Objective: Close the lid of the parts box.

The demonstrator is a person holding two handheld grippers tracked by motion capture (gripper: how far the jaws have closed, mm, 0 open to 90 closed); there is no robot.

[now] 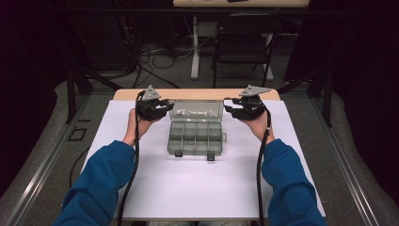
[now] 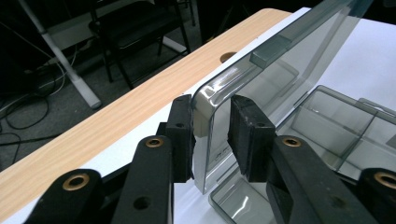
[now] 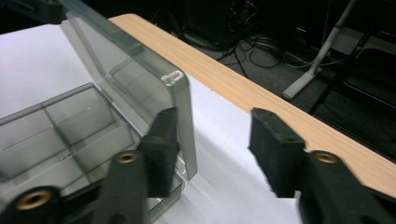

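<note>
A wooden table (image 1: 197, 93) carries a white sheet (image 1: 197, 188) bearing 1 open clear box (image 1: 195, 136).

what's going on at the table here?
A person holds a two-jaw gripper in each hand at a clear plastic compartment box on a white sheet. The box is open, its lid standing up at the far side. The left gripper has its jaws either side of the lid's left edge, with a small gap showing on one side. The right gripper sits at the lid's right edge, jaws open, one pad close against it. The compartments look empty.
</note>
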